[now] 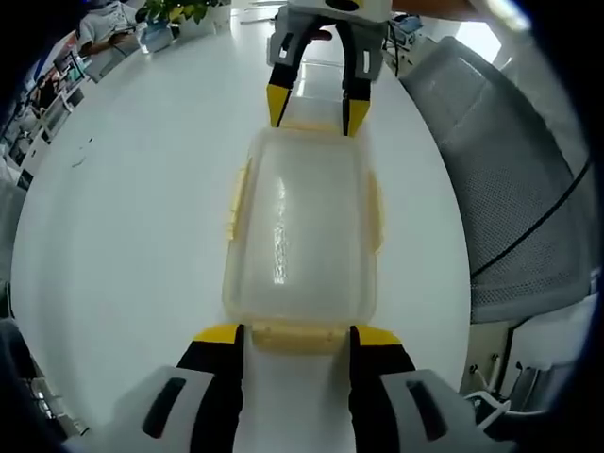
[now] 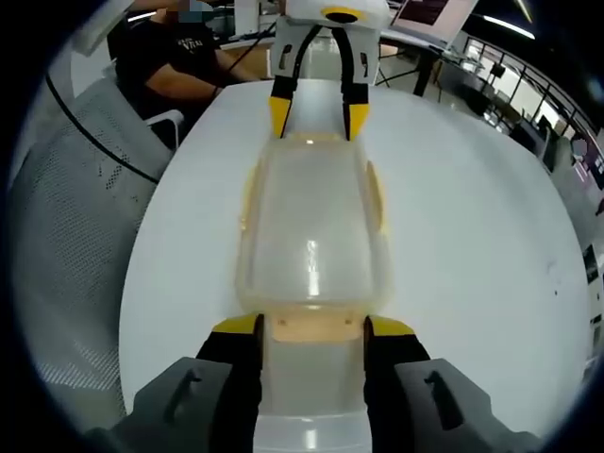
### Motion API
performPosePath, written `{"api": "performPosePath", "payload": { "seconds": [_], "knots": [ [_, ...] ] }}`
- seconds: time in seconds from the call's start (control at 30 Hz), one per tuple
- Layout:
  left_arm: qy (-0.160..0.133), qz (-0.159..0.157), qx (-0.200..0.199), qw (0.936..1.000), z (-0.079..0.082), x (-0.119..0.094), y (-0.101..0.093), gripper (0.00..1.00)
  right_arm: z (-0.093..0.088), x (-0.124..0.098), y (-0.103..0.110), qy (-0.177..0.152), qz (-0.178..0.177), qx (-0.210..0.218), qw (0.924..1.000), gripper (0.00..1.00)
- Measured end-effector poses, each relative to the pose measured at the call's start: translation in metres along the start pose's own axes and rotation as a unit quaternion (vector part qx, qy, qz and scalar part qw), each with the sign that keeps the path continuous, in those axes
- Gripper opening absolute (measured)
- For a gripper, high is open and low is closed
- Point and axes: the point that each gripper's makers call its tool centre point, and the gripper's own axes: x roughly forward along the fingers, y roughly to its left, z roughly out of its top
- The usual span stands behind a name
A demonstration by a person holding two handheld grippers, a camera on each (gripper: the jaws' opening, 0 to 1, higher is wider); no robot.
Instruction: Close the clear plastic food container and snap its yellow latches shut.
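A clear plastic food container [image 1: 302, 231] with its lid on lies lengthwise on the white table [image 1: 123, 236]. Yellow latches [image 1: 236, 193] run along its long sides and ends. My left gripper [image 1: 297, 335] is open, its yellow-tipped jaws flanking the near end latch [image 1: 297, 337]. My right gripper [image 1: 316, 109] stands open at the far end. In the right gripper view the container [image 2: 311, 236] stretches away from my right gripper [image 2: 321, 327], whose jaws straddle the pale end latch [image 2: 321, 328]. The left gripper [image 2: 319, 115] faces it from the opposite end.
A grey mesh chair [image 1: 510, 189] stands close to the table's edge, also seen as the chair [image 2: 66, 217]. A person in black [image 2: 175, 57] sits beyond the table. A potted plant [image 1: 175, 9] is at the far side.
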Motion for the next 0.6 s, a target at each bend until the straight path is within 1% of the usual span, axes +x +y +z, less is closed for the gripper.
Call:
{"api": "performPosePath", "payload": {
  "seconds": [0.07, 0.17, 0.6],
  "knots": [
    [0.002, 0.0, 0.004, 1.0, -0.0006, -0.0001, -0.0009, 0.36, 0.0, 0.0, 0.0, 0.0, 0.0, 0.001, 1.0, 0.37],
    [0.003, 0.001, 0.005, 1.0, -0.0001, -0.0001, -0.0018, 0.35, -0.0001, -0.0001, 0.0006, 0.0, 0.0, 0.0, 1.0, 0.37],
    [0.008, 0.003, 0.009, 0.9999, 0.0009, 0.0, -0.0043, 0.34, -0.0011, -0.0008, 0.0006, 0.001, -0.002, 0.003, 1.0, 0.37]
  ]
}}
